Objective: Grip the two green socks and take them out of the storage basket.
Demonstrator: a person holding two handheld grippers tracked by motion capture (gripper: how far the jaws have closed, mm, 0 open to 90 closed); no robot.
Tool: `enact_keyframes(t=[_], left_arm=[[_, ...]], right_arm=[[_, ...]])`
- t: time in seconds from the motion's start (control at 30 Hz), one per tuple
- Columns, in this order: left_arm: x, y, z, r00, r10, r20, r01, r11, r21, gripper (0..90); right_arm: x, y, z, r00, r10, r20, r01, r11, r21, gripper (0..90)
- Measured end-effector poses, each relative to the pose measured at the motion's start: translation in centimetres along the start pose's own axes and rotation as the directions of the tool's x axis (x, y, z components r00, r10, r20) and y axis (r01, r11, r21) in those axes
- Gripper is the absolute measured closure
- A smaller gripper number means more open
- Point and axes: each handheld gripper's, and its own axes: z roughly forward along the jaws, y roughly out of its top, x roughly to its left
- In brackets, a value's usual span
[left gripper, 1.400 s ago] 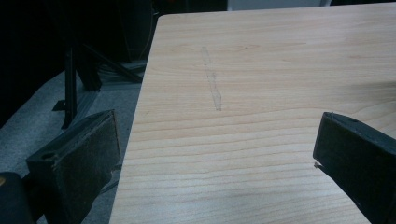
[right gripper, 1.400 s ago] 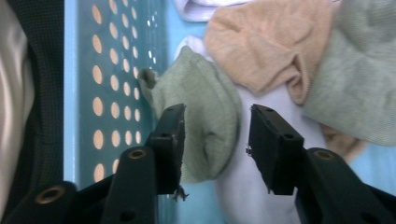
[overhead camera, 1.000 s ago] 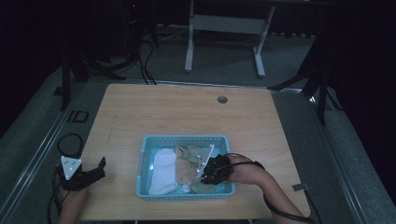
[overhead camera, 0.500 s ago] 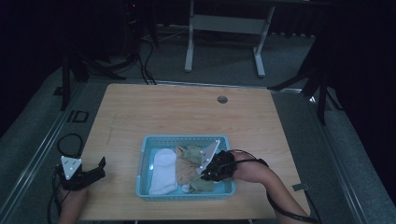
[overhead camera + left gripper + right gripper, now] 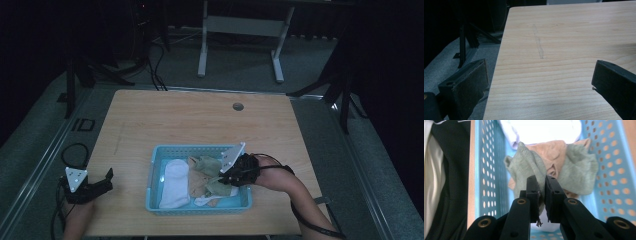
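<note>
One green sock (image 5: pixel 531 167) pinched in right gripper (image 5: pixel 542 192) jaws, above blue basket (image 5: pixel 155 170) on bench | lift to be kept straight, clear of tan sock (image 5: pixel 554 152) | left gripper (image 5: pixel 100 182) jaws open, empty.

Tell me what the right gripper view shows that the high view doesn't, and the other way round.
Right gripper view alone: the jaws pinching a fold of the green sock, and the basket wall's holes. High view alone: the left gripper open at the table's left edge, a white sock, the floor and a stand behind. Both share the blue basket, the tan sock and the right gripper.
</note>
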Motion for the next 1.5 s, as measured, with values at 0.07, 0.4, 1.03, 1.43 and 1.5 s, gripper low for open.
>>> enact_keyframes(t=[0.07, 0.4, 1.03, 1.43, 1.5], left_arm=[[0.0, 0.0, 0.0, 1.0000, 0.000, 0.000, 0.000, 1.0000, 0.001, 0.4], [0.0, 0.0, 0.0, 1.0000, -0.001, -0.001, 0.001, 1.0000, 0.002, 0.4], [0.0, 0.0, 0.0, 1.0000, 0.002, -0.005, -0.002, 1.0000, 0.004, 0.4], [-0.1, 0.0, 0.0, 1.0000, 0.000, -0.007, 0.000, 1.0000, 0.003, 0.4], [-0.1, 0.0, 0.0, 1.0000, 0.003, -0.006, -0.003, 1.0000, 0.004, 0.4]], right_arm=[[-0.1, 0.1, -0.6, 1.0000, 0.003, 0.009, -0.003, 1.000, -0.010, 82.3], [-0.9, 0.0, -3.2, 0.9967, 0.031, 0.075, -0.027, 0.998, -0.048, 82.3], [-1.9, -5.3, -8.7, 0.9620, 0.176, 0.209, -0.157, 0.982, -0.102, 82.3], [-2.0, -9.7, -9.5, 0.9323, 0.271, 0.239, -0.247, 0.961, -0.127, 82.2], [-2.0, -10.5, -9.3, 0.9263, 0.293, 0.237, -0.269, 0.955, -0.127, 82.2]])
